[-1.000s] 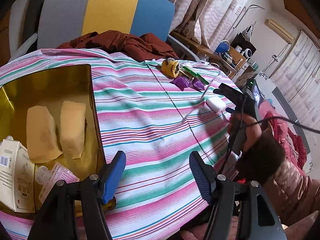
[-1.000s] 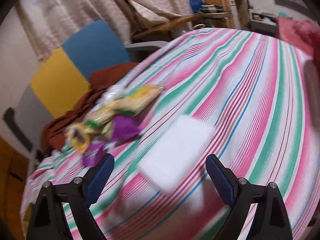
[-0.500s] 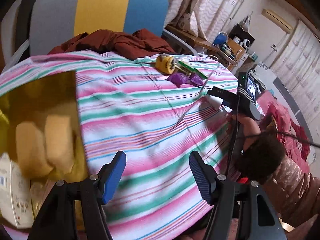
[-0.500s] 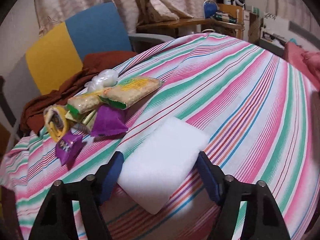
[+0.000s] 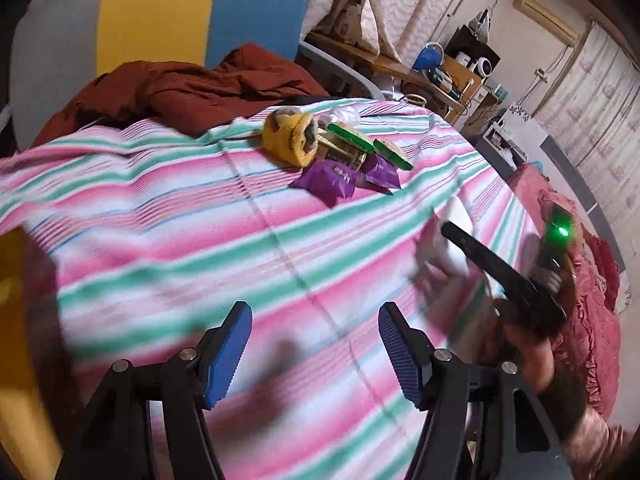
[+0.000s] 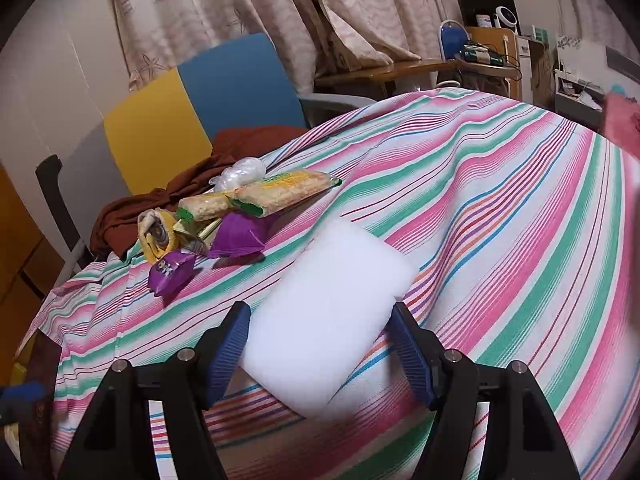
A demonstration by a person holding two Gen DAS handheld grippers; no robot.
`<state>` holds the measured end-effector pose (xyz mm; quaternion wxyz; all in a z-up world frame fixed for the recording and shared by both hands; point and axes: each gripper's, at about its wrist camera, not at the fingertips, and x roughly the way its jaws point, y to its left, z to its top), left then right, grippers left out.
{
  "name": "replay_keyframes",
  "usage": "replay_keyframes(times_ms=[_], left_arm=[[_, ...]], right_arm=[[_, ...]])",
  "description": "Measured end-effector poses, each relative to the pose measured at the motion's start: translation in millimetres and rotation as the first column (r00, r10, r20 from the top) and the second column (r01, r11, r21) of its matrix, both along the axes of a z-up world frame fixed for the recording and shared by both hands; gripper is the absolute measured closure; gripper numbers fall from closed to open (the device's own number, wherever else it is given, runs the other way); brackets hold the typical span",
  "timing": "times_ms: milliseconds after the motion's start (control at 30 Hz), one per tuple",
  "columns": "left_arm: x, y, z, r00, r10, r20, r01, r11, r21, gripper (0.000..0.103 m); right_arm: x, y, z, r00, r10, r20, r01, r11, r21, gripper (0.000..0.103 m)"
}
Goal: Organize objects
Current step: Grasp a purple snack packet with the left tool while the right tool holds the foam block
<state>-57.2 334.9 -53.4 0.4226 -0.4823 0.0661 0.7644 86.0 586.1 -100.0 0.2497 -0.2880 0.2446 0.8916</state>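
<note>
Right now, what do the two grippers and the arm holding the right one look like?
Both grippers, left and right, have black frames, silver bolts and ribbed blue pads on the fingers. The right one's body shows a green light. The sleeve is quilted pink with a dark fuzzy cuff.

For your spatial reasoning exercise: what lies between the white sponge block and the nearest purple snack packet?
Only bare striped tablecloth separates the white sponge block from the purple packet, shown in the right wrist view.

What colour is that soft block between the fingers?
White: the block is plain white all over, clearest in the right wrist view.
</note>
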Motion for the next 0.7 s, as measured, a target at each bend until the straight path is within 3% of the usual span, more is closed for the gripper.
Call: replay_keyframes(times_ms=[200,267,300,367,533,700], left_arm=[[-39,60,-16,0.999,0.038,0.034,-0.038,0.999,0.009,0.036],[-48,79,-19,1.0,0.031,0.006,-0.031,1.0,0.005,0.034],[-52,90,-20,1.0,0.023,-0.016,-0.023,1.0,0.001,0.026],[-57,105,-23,0.998,0.017,-0.054,-0.018,1.0,-0.018,0.021],[-70,132,-28,0.992,-0.017,-0.124,0.011,0.999,-0.047,0.021],[-69,154,-39,0.977,-0.084,-0.198,0.06,0.99,-0.125,0.022]], right_arm=[[0,5,-5,1.0,-0.005,-0.026,0.005,1.0,-0.013,0.032],[0,6,-7,0.999,-0.005,-0.036,0.004,1.0,-0.022,0.032],[1,7,-7,0.999,-0.005,-0.04,0.004,1.0,-0.024,0.032],[2,7,-8,0.999,-0.005,-0.046,0.004,1.0,-0.026,0.031],[2,7,-10,0.999,-0.004,-0.055,0.002,1.0,-0.027,0.031],[2,7,-10,0.998,-0.004,-0.057,0.002,1.0,-0.028,0.031]])
